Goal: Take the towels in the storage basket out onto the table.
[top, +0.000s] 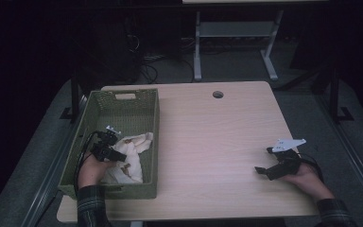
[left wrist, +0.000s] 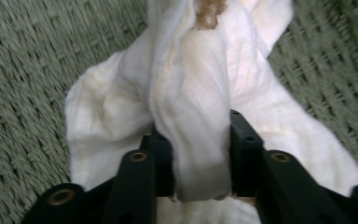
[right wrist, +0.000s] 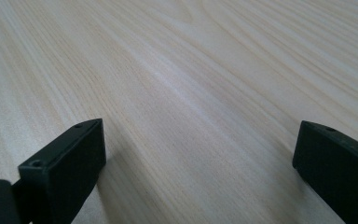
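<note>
Left gripper [top: 116, 150] clamped on a fold of white cloth [top: 131, 156] (brown-stained) inside the green basket [top: 153, 118] at lower left, right gripper [top: 263, 161] jaws apart over bare table [top: 208, 142] at lower right.

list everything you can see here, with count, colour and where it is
cloth: one, white with brown stains, crumpled in the basket, a fold of it pinched between the left gripper's jaws
basket: one, green woven, on the left part of the table
table: one, light wood with a round cable hole near the far edge
second table frame: one, pale grey legs, on the floor beyond the table
left gripper: one, black, inside the basket, shut on the cloth
right gripper: one, black with a grey plate on top, resting low at the table's right side, jaws open
forearms: two, in dark checked sleeves, at the near edge
</note>
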The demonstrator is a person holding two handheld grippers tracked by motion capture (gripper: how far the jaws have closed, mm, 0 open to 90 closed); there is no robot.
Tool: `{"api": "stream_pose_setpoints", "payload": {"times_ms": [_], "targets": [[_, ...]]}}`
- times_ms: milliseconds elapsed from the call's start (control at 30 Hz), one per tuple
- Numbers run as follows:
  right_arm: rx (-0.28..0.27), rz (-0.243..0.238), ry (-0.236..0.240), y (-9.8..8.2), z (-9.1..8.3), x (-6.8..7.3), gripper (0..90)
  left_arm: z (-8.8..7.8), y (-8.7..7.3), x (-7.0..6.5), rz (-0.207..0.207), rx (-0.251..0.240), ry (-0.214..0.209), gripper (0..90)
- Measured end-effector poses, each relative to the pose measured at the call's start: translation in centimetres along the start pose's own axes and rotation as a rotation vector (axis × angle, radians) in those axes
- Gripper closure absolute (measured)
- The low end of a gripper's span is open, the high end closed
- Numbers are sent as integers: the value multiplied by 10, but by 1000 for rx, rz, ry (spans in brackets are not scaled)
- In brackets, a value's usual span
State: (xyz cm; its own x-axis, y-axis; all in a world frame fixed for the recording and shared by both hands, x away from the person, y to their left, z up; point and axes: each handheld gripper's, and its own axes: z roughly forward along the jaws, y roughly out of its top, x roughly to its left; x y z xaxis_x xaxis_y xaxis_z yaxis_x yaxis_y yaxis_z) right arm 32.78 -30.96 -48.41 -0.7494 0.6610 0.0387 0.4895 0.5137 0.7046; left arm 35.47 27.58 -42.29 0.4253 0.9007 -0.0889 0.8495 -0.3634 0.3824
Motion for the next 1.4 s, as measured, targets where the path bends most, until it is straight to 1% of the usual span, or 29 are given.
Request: {"api": "stream_pose_setpoints", "payload": {"times_ms": [33,100,133,200,233,267,300,333,367,400,433,467,533,600,667,700,733,767,800,1033,1067,1100,1233,1300,1400], "targets": [[0,0,0,0,0,0,22,0,0,0,0,0,0,699],[0,0,0,0,0,0,22,-5,0,0,-9,-32,-6,710],[0,0,0,0,0,0,22,-7,0,0,0,-47,-1,720],[0,0,0,0,0,0,22,-10,0,-1,6,-74,-2,722],[0,-1,0,0,0,0,22,-13,0,-2,10,-101,-7,724],[0,-1,0,0,0,0,22,-15,0,-1,14,-116,-8,724],[0,-1,0,0,0,0,22,-19,-1,-1,13,-150,-16,726],[0,-2,0,0,0,0,22,-23,-2,0,8,-197,-27,726],[0,-2,0,0,0,0,22,-23,-2,0,8,-197,-27,726],[0,-2,0,0,0,0,22,-26,-2,1,4,-223,-43,726],[0,-4,0,0,0,0,22,-27,-3,1,6,-236,-53,726],[-1,-3,0,0,0,0,22,-29,-3,1,16,-254,-61,726],[0,-2,0,0,0,0,22,-33,-3,0,22,-293,-80,727],[0,-2,0,0,0,0,22,-38,-4,0,28,-342,-100,728],[0,-2,0,0,0,0,22,-41,-4,0,25,-370,-111,730],[0,-2,0,0,0,0,22,-41,-4,0,25,-370,-111,731],[0,-3,0,0,0,-1,22,-45,-4,1,25,-394,-125,732],[0,-3,0,0,0,-1,22,-45,-4,1,25,-394,-125,731],[0,-2,0,0,0,0,22,-48,-4,1,24,-420,-140,732],[0,-3,0,0,0,-1,22,-60,-1,-2,45,-465,-164,732],[0,-2,0,0,0,0,22,-63,0,-2,53,-468,-166,732],[0,-2,0,0,0,0,22,-64,0,-3,47,-476,-170,732],[-1,-4,-1,0,0,-1,22,-73,5,-7,75,-493,-190,732],[-1,-3,-1,0,0,-1,22,-75,7,-9,81,-501,-194,732],[-1,-3,-1,0,0,-1,22,-82,11,-12,105,-515,-199,732]]}}
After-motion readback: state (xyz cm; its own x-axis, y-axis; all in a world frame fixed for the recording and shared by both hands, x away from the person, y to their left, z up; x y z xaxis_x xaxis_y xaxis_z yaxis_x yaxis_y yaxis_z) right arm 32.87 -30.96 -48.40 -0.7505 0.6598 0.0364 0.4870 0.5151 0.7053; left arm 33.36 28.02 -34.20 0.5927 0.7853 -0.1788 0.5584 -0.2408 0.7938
